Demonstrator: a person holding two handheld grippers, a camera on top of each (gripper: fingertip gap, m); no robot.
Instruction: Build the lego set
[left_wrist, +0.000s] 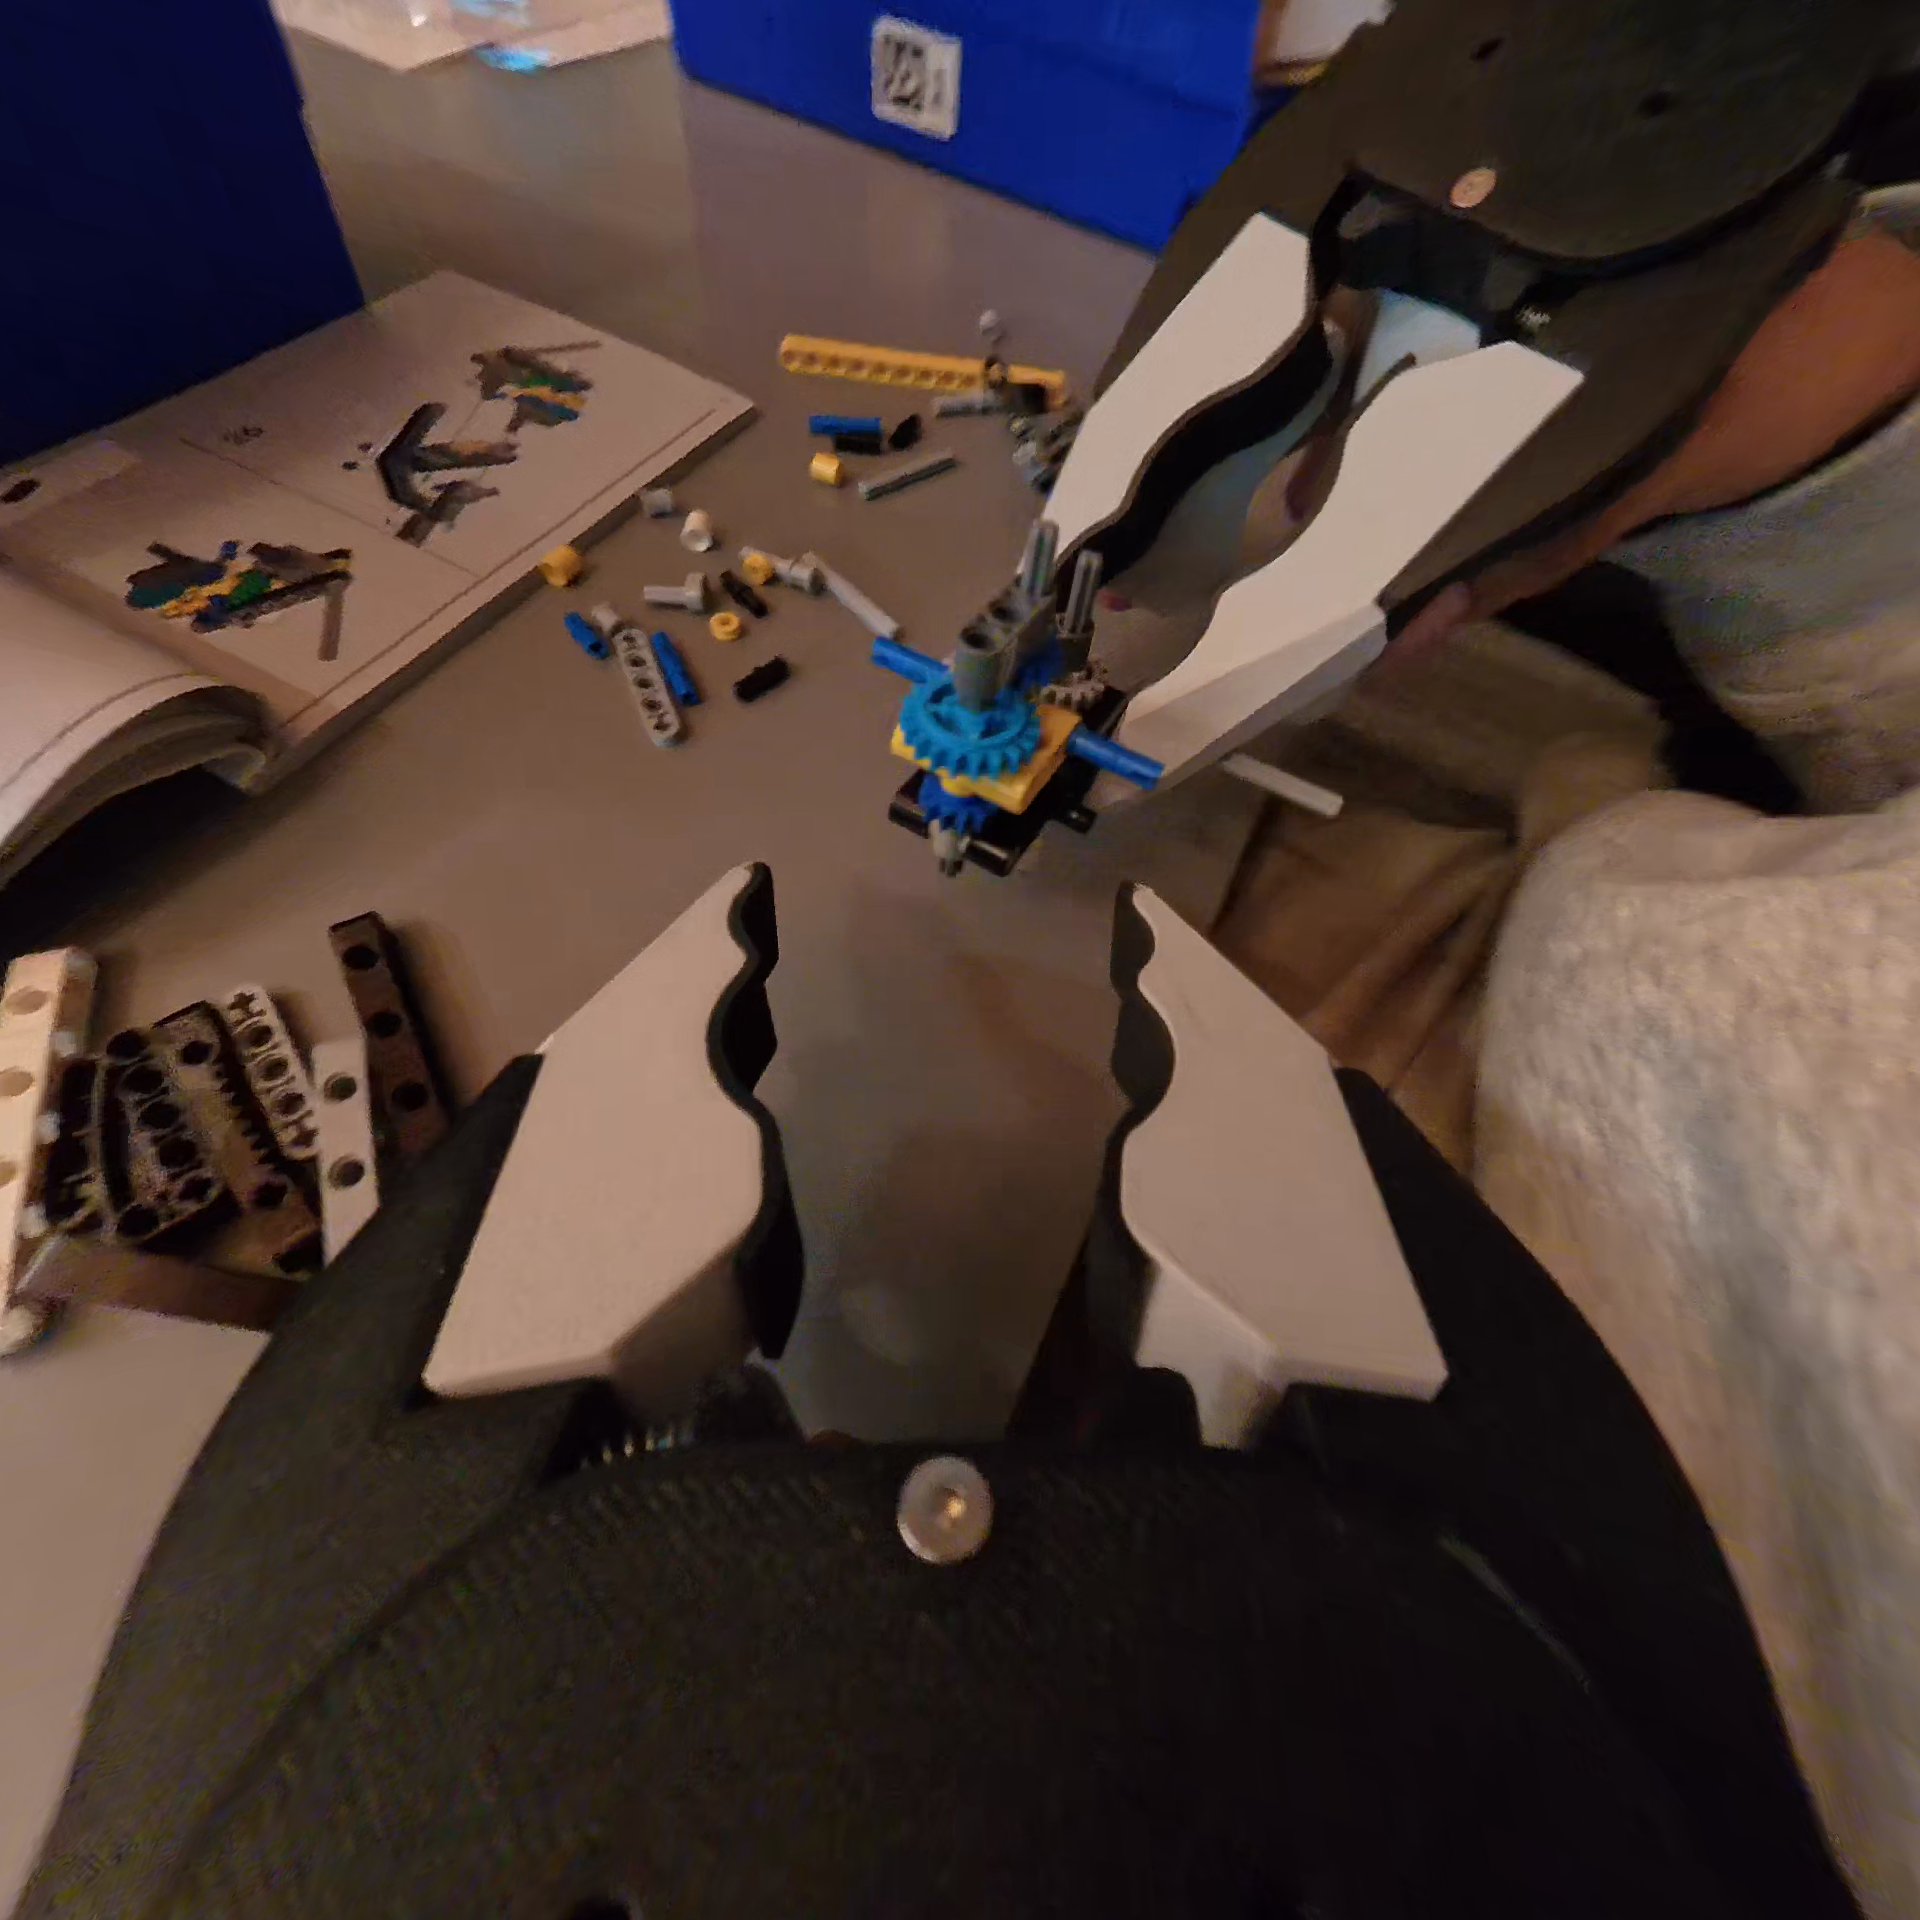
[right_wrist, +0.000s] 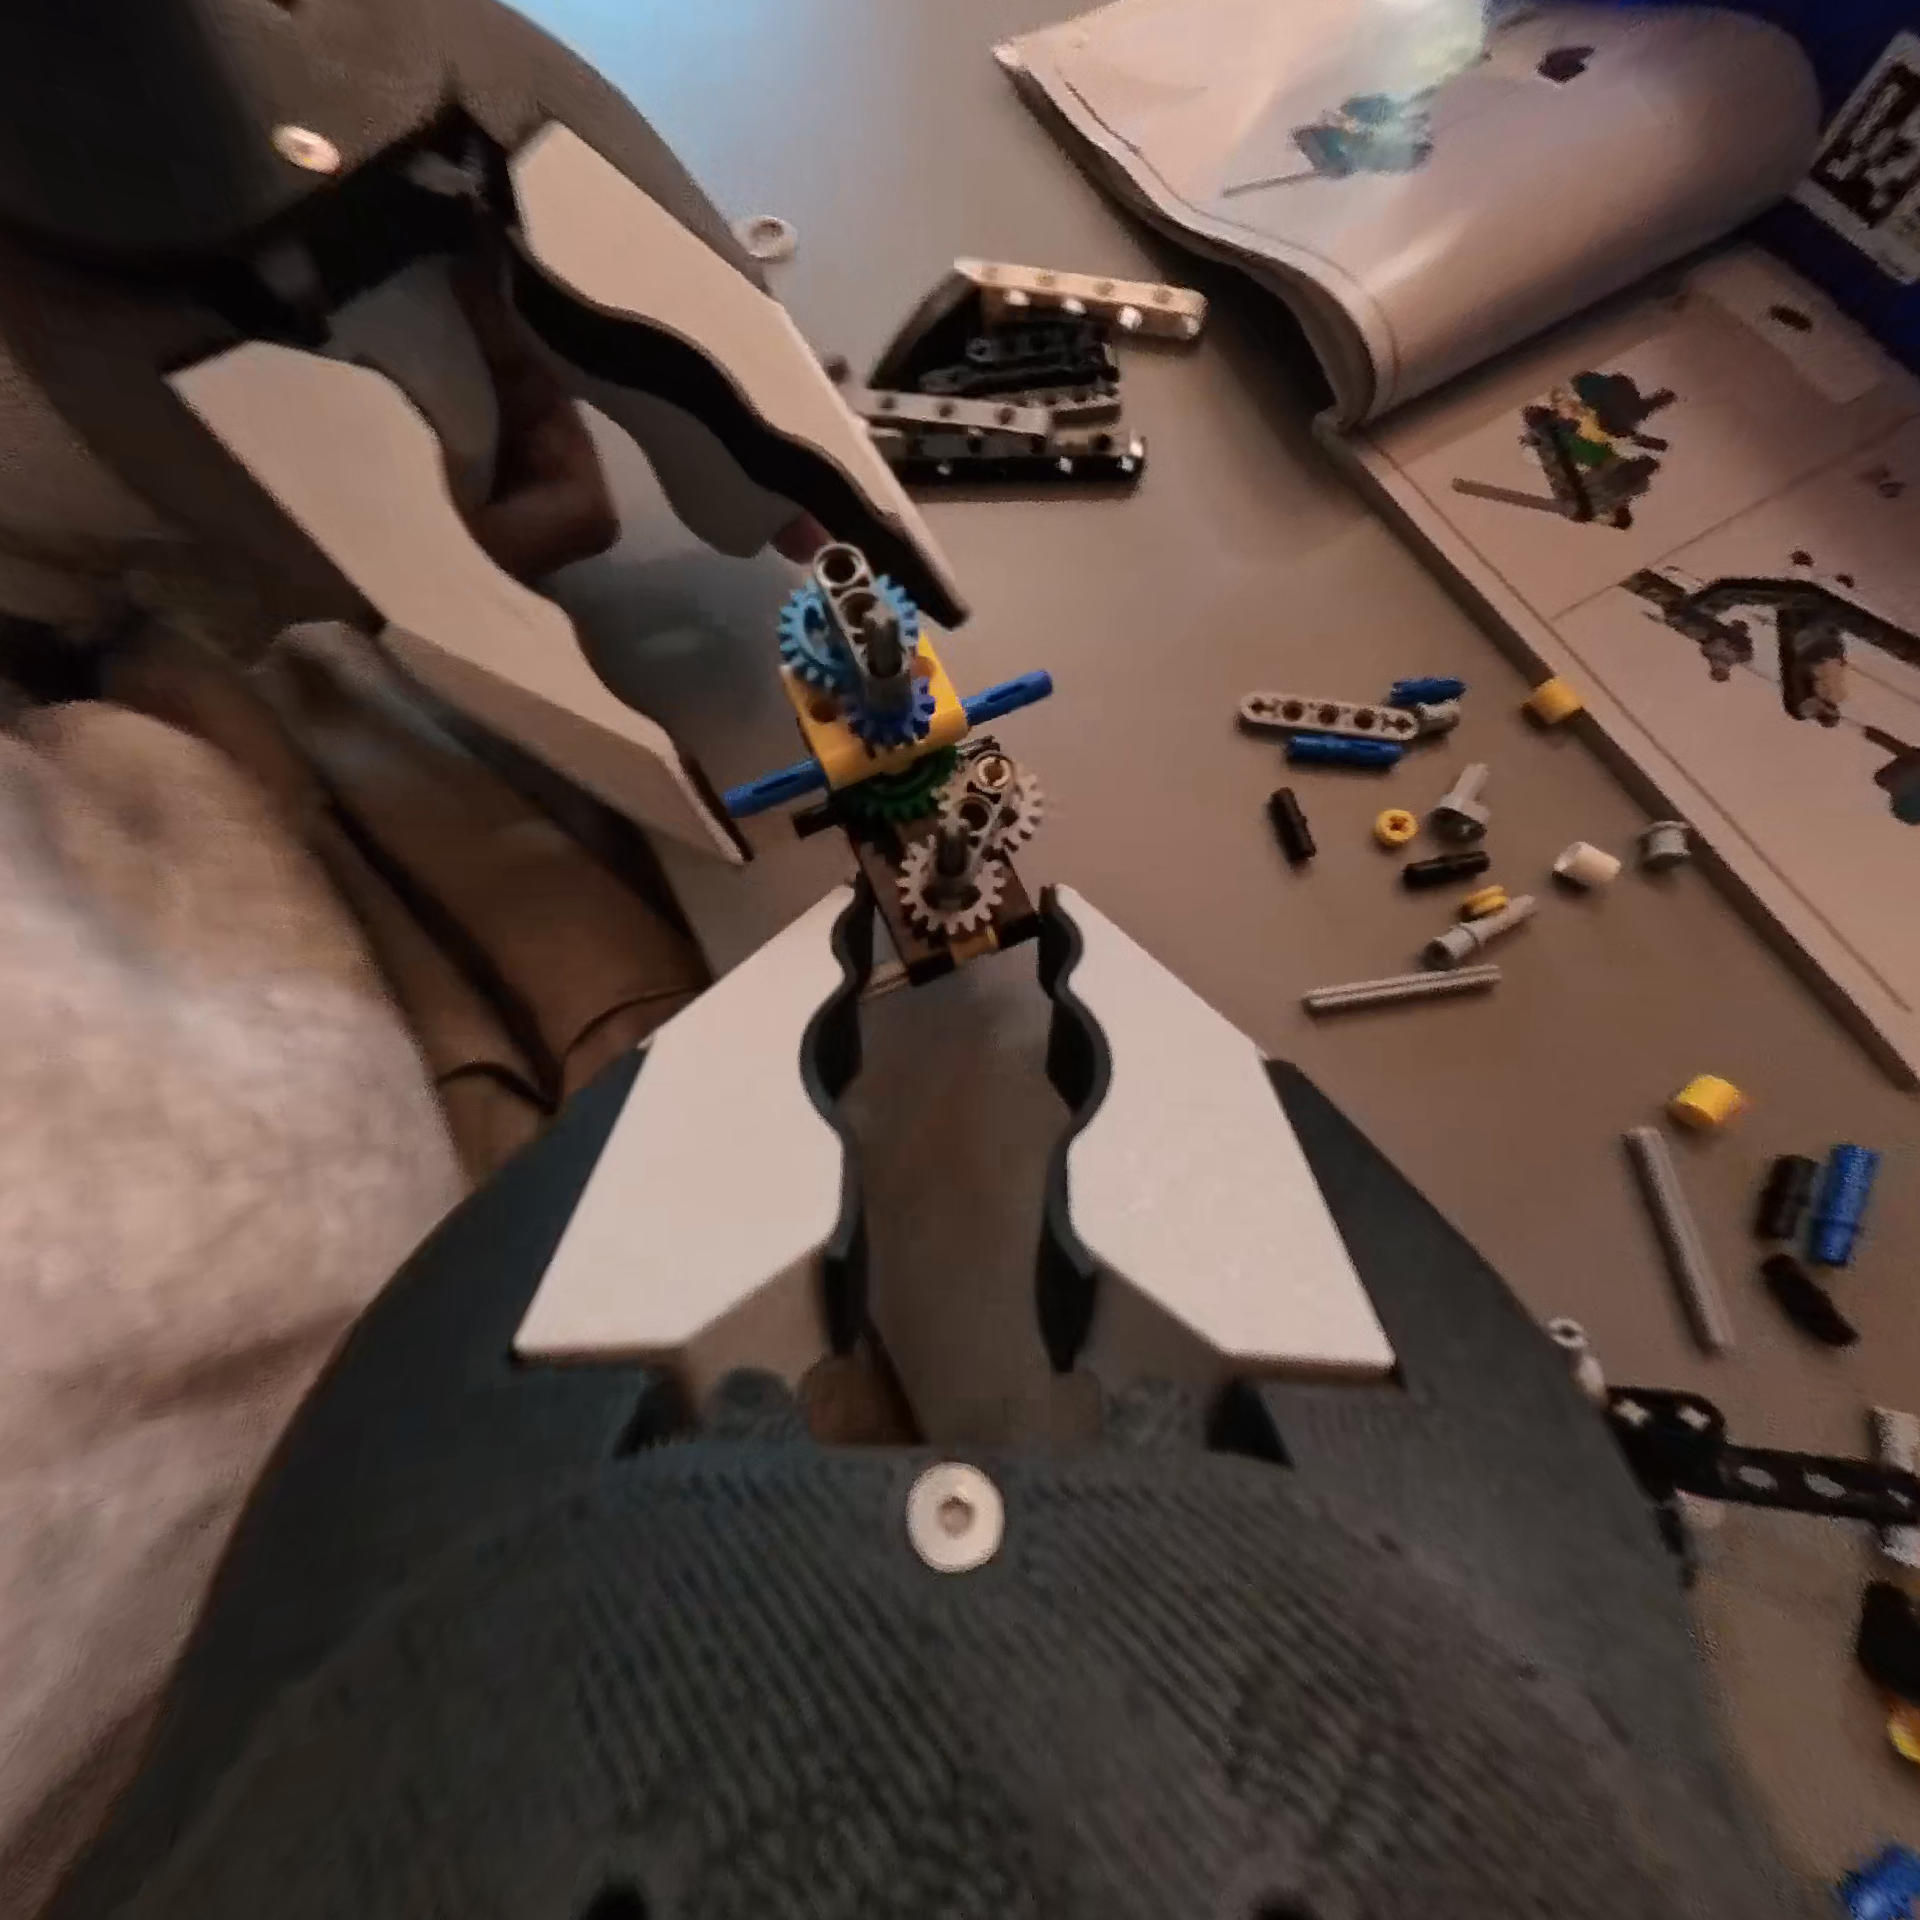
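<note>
Grey table (left_wrist: 540, 831): loose pieces, open booklet (left_wrist: 343, 488).
Right claw (right_wrist: 948, 920): clamped on gear assembly (right_wrist: 904, 748) base.
Left claw (left_wrist: 940, 904): wide, holding nothing, just short of assembly.

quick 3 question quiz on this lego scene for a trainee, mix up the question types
1. True or false: the left gripper is shut on the gear assembly.
2. Which gripper holds the gear assembly? A) left B) right C) neither
3. Fill in: the open instruction booklet lies on the ____, next to the loose pieces.

Key:
1. False. Its fingers stand open with nothing between them.
2. B. The right gripper has its fingers closed on the assembly's lower black end.
3. table
</note>
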